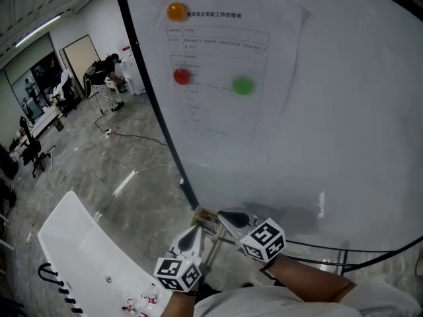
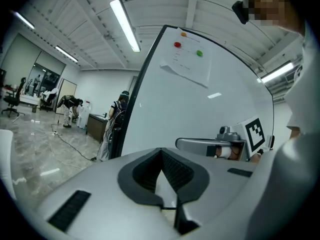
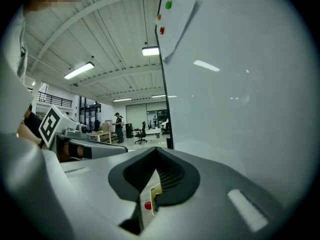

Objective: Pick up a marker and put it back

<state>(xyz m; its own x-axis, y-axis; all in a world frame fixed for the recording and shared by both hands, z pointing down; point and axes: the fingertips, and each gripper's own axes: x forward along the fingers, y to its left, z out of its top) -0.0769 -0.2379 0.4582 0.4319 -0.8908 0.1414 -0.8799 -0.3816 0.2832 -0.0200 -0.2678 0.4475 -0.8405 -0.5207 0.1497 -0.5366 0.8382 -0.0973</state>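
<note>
The fingers (image 2: 176, 173) of my left gripper (image 2: 161, 153) are pressing together at their tips, with nothing between the ribbed pads. On my right gripper (image 3: 156, 152) the fingers (image 3: 172, 176) are meeting the same way. A small pale scrap with a red dot is showing low in the slit between them, and I cannot tell whether it is part of the gripper or something lying beyond it.

I am not making out the marker in any view, and neither pair of fingers is pinching it.

I am holding the two grippers side by side and close together, both pointing up and away from me. A small tan object (image 1: 205, 218) is sitting just ahead of the tips, at the lower edge of the whiteboard (image 1: 330, 131).

The whiteboard is filling most of the head view and standing directly in front of the fingers, its black frame (image 1: 157, 111) curving down toward them. A sheet of paper (image 1: 225, 111) is hanging near its top, pinned by an orange magnet (image 1: 177, 10), a red magnet (image 1: 182, 76) and a green magnet (image 1: 242, 85).

Down to my left a white tabletop (image 1: 86, 249) is carrying a few small items (image 1: 142, 301) at its near end. Beyond it a cable (image 1: 132, 137) is trailing across the grey floor (image 1: 86, 170), and a person (image 1: 106, 78) is bending over well apart from me.
</note>
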